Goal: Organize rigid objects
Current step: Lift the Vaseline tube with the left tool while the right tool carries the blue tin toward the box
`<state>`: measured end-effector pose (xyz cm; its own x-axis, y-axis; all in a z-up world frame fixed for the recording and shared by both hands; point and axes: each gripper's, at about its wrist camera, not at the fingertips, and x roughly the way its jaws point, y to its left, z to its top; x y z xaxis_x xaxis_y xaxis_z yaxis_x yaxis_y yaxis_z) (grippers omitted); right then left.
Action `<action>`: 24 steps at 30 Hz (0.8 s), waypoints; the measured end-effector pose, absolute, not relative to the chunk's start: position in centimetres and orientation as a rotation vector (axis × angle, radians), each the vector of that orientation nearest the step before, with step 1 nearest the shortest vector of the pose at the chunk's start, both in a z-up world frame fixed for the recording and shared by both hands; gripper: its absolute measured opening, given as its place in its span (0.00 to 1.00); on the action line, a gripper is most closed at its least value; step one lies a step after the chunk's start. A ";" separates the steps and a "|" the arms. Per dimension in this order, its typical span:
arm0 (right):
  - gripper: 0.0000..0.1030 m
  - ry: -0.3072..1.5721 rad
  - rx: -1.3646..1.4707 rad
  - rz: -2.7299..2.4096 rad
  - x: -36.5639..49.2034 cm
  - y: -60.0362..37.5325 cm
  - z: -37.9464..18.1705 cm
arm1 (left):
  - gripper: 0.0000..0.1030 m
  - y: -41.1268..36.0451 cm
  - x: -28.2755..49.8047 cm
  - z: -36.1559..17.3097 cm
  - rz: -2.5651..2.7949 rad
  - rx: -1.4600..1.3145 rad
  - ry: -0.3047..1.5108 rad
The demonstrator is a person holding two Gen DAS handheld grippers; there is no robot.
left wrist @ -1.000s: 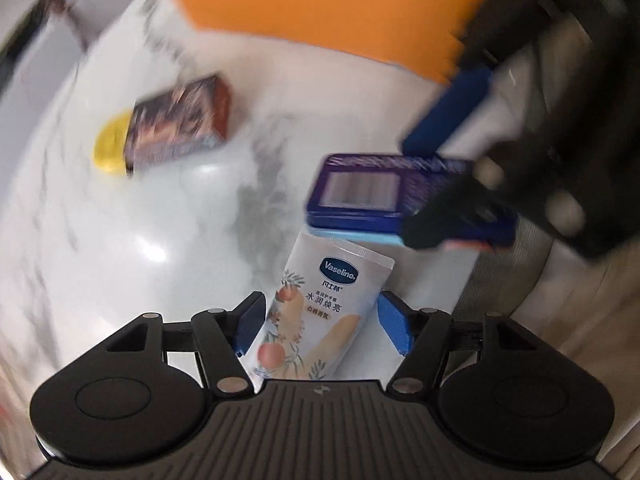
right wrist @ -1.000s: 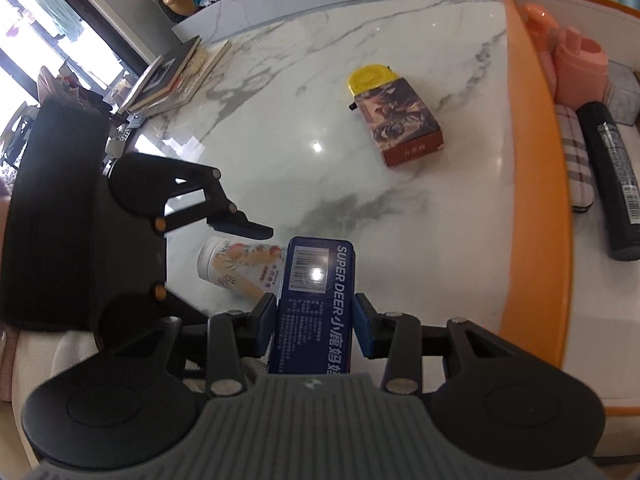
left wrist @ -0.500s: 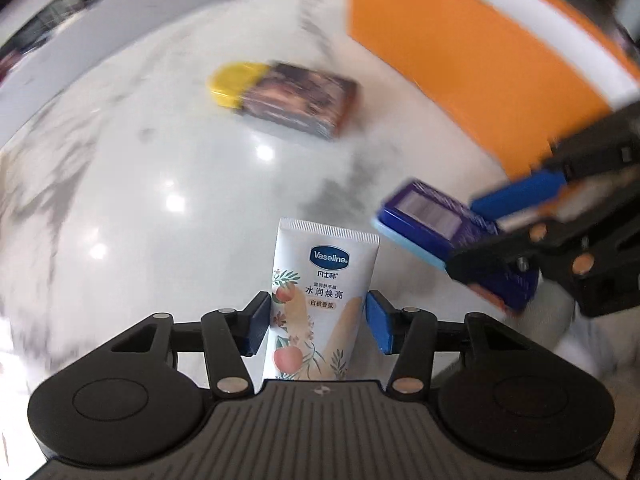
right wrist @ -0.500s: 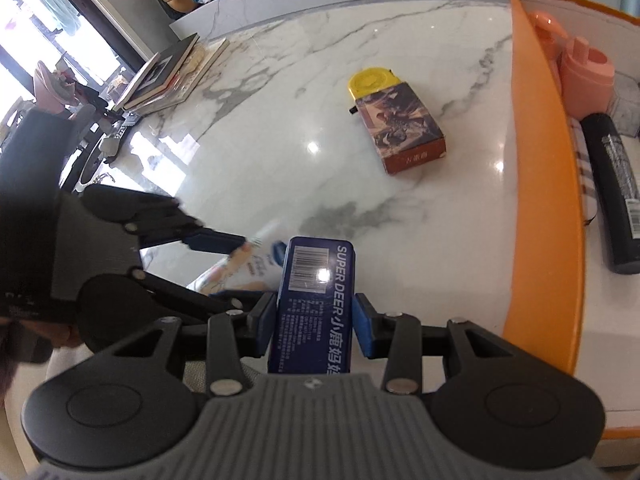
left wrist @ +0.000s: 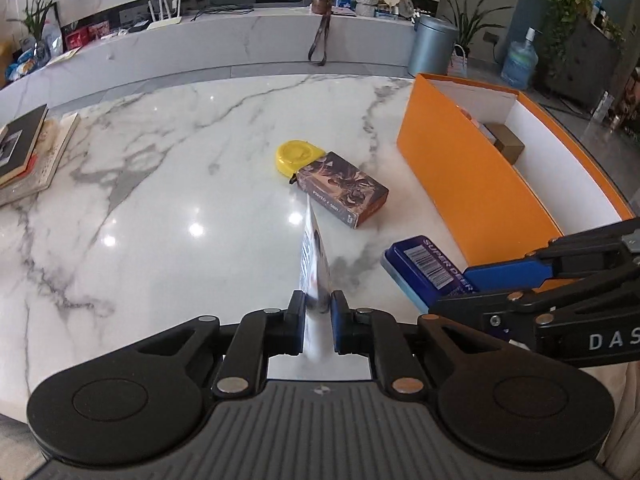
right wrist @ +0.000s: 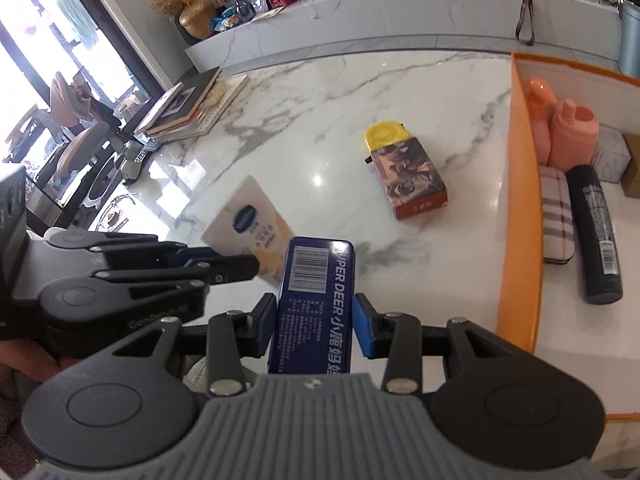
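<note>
we are seeing a glossy marble tabletop (left wrist: 160, 208), a shiny printed tin (right wrist: 316, 280) and a matt orange cardboard box (left wrist: 460, 168).

One cream tube (right wrist: 247, 227), one blue tin (right wrist: 316, 288), one brown carton (left wrist: 343, 189), one yellow tape measure (left wrist: 295, 153), one orange box (left wrist: 472, 184)

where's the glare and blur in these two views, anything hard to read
Left wrist view: sharp, lamp glare spots on the marble table, straight edges bowed by the fisheye. Right wrist view: the lotion tube is motion-blurred, its print unreadable; the windows at left are blown out; the blue tin is sharp.
</note>
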<state>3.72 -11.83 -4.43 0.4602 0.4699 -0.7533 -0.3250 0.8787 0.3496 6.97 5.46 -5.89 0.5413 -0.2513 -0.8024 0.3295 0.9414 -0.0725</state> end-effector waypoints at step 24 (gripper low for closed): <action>0.41 0.818 0.261 0.329 3.1 -23.0 0.9 | 0.10 -6.1 8.0 4.7 -0.601 0.095 0.702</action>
